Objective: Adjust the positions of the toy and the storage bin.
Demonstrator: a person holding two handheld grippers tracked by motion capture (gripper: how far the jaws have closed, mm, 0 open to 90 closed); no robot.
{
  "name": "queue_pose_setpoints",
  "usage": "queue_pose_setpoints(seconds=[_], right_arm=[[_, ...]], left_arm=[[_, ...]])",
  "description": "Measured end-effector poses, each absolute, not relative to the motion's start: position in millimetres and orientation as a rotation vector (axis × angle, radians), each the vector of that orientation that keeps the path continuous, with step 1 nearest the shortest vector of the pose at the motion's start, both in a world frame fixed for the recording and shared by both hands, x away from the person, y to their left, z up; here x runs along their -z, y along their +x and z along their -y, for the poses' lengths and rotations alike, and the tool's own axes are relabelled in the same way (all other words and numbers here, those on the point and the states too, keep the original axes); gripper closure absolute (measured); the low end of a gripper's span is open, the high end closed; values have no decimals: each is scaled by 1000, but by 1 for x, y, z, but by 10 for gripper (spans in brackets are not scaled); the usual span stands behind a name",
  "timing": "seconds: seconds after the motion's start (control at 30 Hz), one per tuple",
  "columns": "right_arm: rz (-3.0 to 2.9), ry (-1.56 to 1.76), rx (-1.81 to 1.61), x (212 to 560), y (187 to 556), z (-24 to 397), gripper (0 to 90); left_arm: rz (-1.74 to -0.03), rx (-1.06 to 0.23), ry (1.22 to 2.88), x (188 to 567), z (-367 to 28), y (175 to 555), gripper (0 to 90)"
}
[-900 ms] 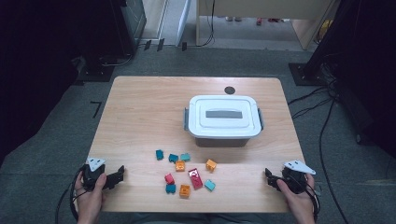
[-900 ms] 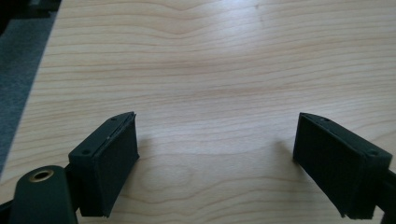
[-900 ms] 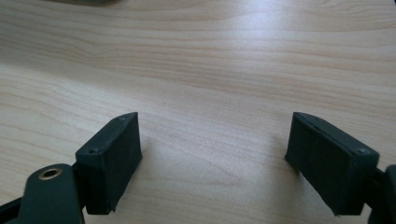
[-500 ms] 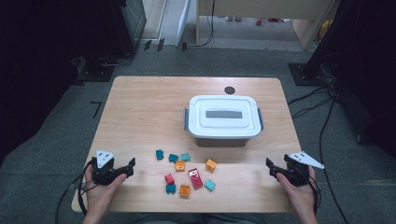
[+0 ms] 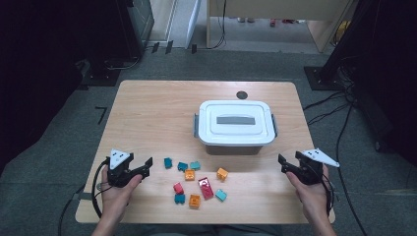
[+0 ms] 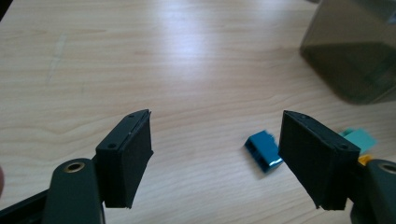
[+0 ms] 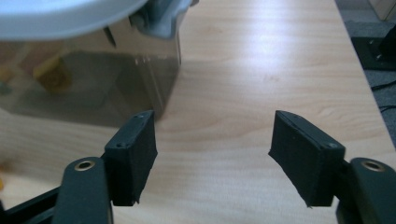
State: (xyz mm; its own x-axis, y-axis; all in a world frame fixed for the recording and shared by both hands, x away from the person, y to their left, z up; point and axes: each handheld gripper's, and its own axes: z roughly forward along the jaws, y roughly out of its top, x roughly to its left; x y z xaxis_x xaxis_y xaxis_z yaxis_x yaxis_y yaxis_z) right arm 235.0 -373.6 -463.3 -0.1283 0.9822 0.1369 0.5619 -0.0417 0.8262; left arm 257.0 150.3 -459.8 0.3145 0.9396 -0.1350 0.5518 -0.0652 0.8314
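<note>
Fingers: my left gripper point(image 6: 215, 158) and right gripper point(image 7: 212, 156) stand wide, empty | Target: dark teal brick point(image 6: 263, 151) flat on tabletop point(image 5: 147, 118), just ahead-right of left fingers | Axis: long side slants across the gap | Risk: I judge a skewed closure spins it into the turquoise brick point(image 6: 362, 137).

No legible text, label, brand, number or sign on the box point(image 5: 237, 127), its lid, the bricks point(image 5: 197, 179) or the surface point(image 5: 147, 118).
</note>
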Motion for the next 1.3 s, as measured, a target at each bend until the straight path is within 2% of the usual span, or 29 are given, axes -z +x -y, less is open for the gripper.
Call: queue_pose_setpoints(seconds=[0.13, 0.23, 0.4, 0.47, 0.53, 0.7, 0.97, 1.07, 1.3], right_arm=[[-1697, 1626, -1096, 455, 239, 373, 361], [-1687, 1623, -1118, 449, 242, 373, 385], [-1661, 1624, -1149, 440, 249, 374, 426], [-1654, 1630, -1169, 438, 254, 375, 459], [-1652, 1634, -1174, 437, 259, 374, 470], [-1637, 1618, -1208, 436, 270, 371, 539], [-1611, 1625, -1250, 441, 281, 369, 593], [-1605, 1630, -1263, 443, 283, 368, 602], [-1614, 1630, -1330, 446, 287, 367, 677]], left_arm=[[-1318, -566, 1728, 456, -141, 260, 302], [-1305, -549, 1715, 454, -136, 263, 260], [-1306, -532, 1667, 448, -126, 271, 319], [-1293, -549, 1669, 445, -118, 272, 385], [-1280, -566, 1692, 443, -108, 275, 384], [-1203, -498, 1717, 438, -85, 284, 368], [-1168, -474, 1716, 437, -55, 295, 476], [-1174, -413, 1703, 441, -43, 303, 493], [-1182, -419, 1667, 442, -31, 309, 537]])
